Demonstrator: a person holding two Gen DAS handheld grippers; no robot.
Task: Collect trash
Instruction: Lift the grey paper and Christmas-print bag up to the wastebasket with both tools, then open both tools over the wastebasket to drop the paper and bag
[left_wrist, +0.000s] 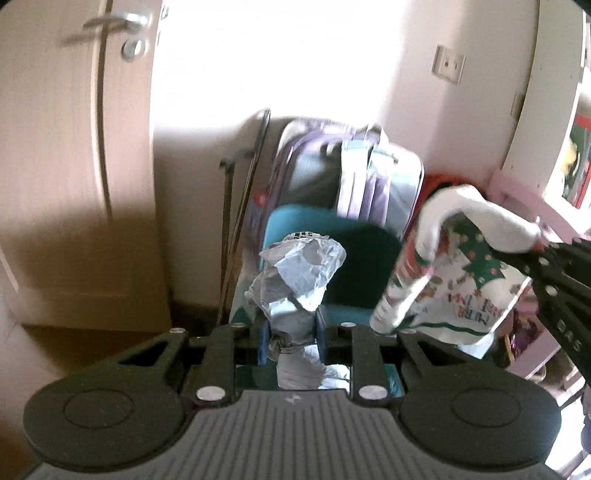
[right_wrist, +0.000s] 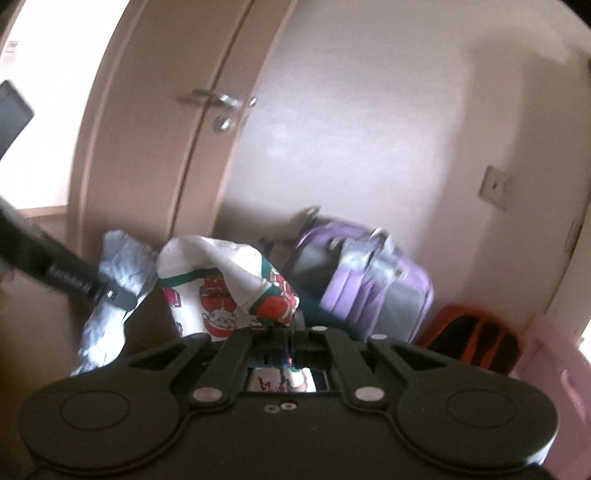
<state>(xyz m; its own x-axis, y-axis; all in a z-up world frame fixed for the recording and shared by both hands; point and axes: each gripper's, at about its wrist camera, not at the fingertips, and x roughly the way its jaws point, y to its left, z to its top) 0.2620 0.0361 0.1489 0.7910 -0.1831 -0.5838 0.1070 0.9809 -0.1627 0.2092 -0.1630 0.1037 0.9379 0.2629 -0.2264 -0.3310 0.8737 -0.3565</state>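
In the left wrist view my left gripper (left_wrist: 291, 334) is shut on a crumpled grey-white plastic wrapper (left_wrist: 299, 273), which sticks up between its blue pads. To the right, my right gripper (left_wrist: 545, 254) pinches the rim of a white Christmas-print bag (left_wrist: 454, 295), which hangs open in the air. The right wrist view shows my right gripper (right_wrist: 284, 328) shut on that same printed bag (right_wrist: 221, 291). Left of it, my left gripper (right_wrist: 114, 295) holds the grey wrapper (right_wrist: 122, 258) just beside the bag. Both frames are blurred.
A beige door (left_wrist: 74, 147) with a metal handle (right_wrist: 218, 99) stands at the left. A purple backpack (right_wrist: 369, 280) leans on the wall behind a teal chair (left_wrist: 354, 258). An orange-black bag (right_wrist: 469, 332) and pink furniture (right_wrist: 554, 354) are at the right.
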